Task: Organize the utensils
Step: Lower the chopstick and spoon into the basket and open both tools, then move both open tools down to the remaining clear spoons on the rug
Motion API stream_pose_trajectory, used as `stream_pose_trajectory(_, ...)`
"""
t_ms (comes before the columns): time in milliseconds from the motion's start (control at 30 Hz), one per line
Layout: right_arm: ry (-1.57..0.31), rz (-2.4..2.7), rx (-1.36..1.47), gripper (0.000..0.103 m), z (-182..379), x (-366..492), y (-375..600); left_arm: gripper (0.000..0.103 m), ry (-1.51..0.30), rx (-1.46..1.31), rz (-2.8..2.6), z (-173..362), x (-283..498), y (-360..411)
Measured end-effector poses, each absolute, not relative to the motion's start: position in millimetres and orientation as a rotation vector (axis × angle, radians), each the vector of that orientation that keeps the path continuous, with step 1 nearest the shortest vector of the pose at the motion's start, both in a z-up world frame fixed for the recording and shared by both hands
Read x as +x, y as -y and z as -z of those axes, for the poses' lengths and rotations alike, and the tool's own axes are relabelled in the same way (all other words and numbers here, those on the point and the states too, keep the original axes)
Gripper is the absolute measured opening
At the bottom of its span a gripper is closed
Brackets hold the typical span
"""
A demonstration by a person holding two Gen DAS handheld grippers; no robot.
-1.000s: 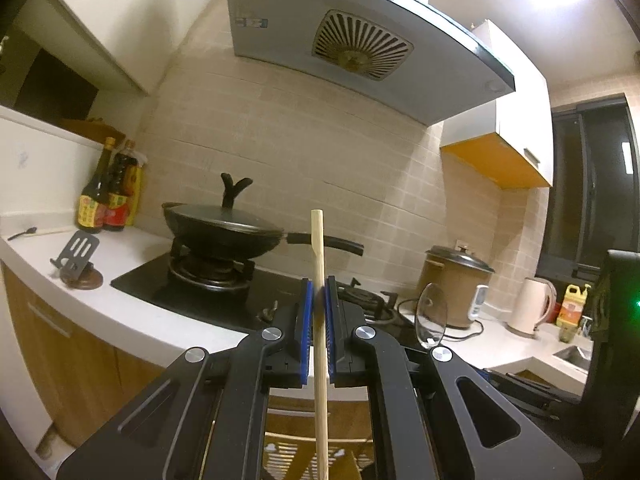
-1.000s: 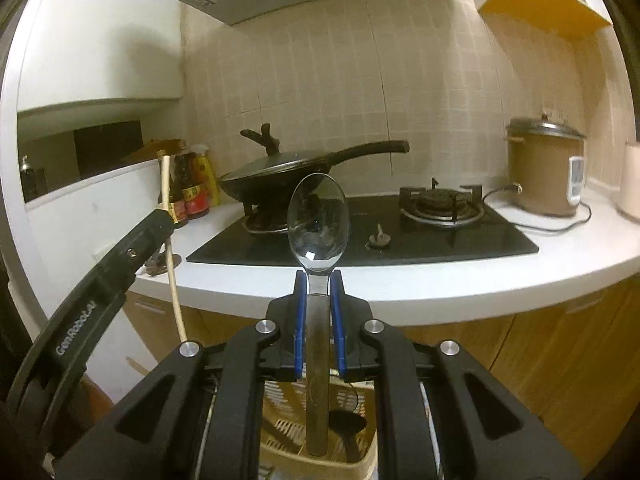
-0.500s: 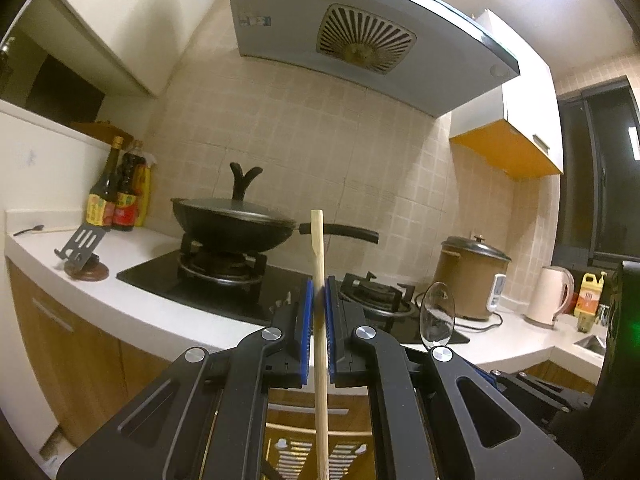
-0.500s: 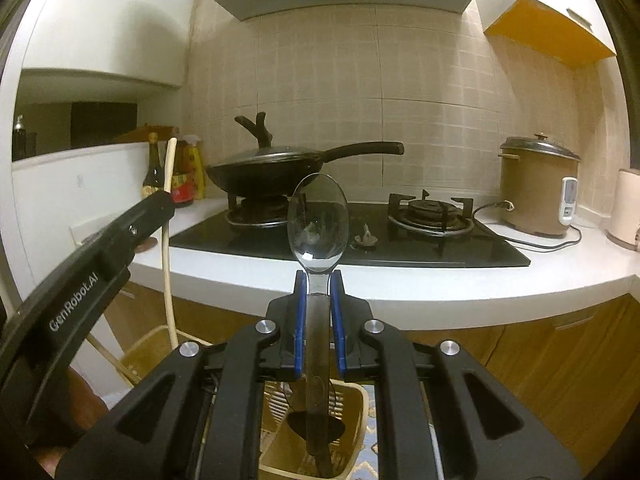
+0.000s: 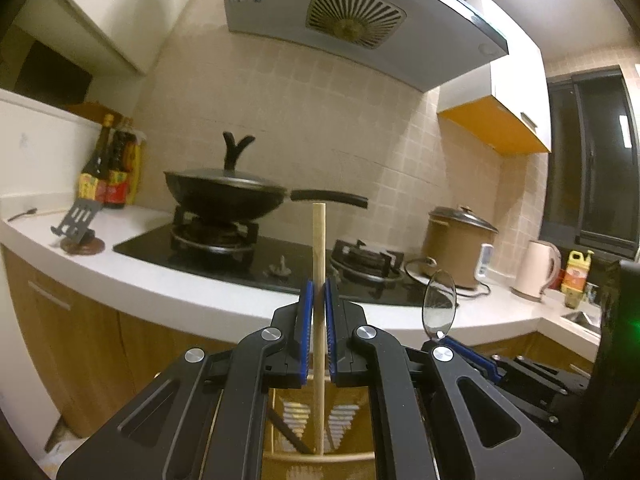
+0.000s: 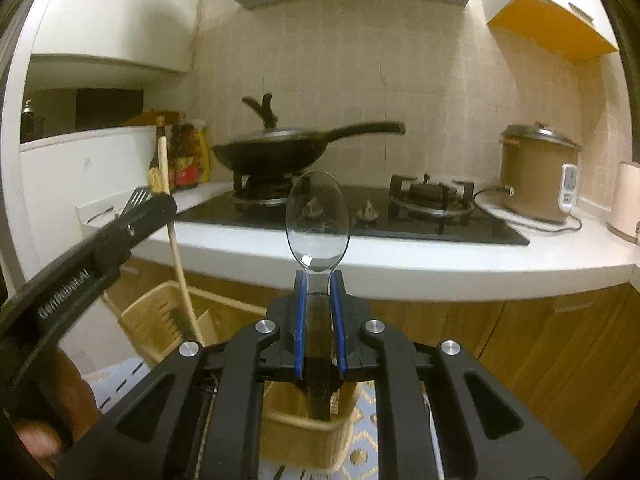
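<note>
Both utensils have sunk toward the slatted basket (image 6: 152,320) below the counter (image 5: 160,280). Left tongs (image 5: 319,292) pinch an upright wooden chopstick (image 5: 319,240), its lower end inside the basket. Right tongs (image 6: 319,284) clamp a spoon (image 6: 318,220), bowl up, handle over the basket.

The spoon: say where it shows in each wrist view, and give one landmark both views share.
Left wrist view: the spoon stands lower right, bowl up, in front of the counter edge, right of the chopstick in the left gripper.
Right wrist view: the spoon is dead centre, bowl up, its handle clamped in the right gripper.
Shared landmark: the black wok on the stove's left burner.
</note>
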State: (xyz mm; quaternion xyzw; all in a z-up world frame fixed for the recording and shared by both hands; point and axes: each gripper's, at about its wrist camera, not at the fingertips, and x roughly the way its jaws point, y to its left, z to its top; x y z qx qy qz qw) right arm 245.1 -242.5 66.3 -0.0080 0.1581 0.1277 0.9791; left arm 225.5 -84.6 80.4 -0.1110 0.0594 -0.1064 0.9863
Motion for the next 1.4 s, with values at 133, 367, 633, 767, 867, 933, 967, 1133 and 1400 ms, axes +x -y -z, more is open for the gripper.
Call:
stream_pose_trajectory(133, -0.396, -0.292, 0.020, 0.016, -65, 238, 251, 0.021, -0.130, -0.221, 0.240, -86, 210, 76)
stream_pose_trajectory(367, -0.470, -0.314, 0.101, 0.043, -76, 210, 270, 0.025, -0.202, -0.264, 0.303, -102, 177, 50)
stream_pose_trajectory(633, -0.718, -0.370, 0.188, 0.043, -75, 179, 272, 0.027, -0.579, -0.330, 0.440, -93, 168, 20)
stream_pose_trajectory(767, -0.843, -0.399, 0.193, 0.042, -56, 169, 258, 0.027, -0.773, -0.340, 0.487, -62, 170, 15)
stream_pose_trajectory(867, -0.919, -0.407, 0.186, 0.042, -36, 163, 248, 0.027, -0.861, -0.312, 0.495, -35, 169, 15)
stream_pose_trajectory(933, -0.967, -0.413, 0.174, 0.042, -20, 159, 239, 0.027, -0.918, -0.326, 0.520, -17, 170, 14)
stream_pose_trajectory(967, -0.993, -0.423, 0.173, 0.042, -13, 158, 235, 0.027, -0.939, -0.335, 0.526, -10, 170, 13)
stream_pose_trajectory(1133, -1.077, -0.441, 0.131, 0.042, 20, 151, 214, 0.027, -1.020, -0.356, 0.506, 28, 175, 3)
stream_pose_trajectory(1400, -1.131, -0.426, 0.074, 0.030, 60, 149, 189, 0.027, -1.062, -0.367, 0.507, 51, 176, 6)
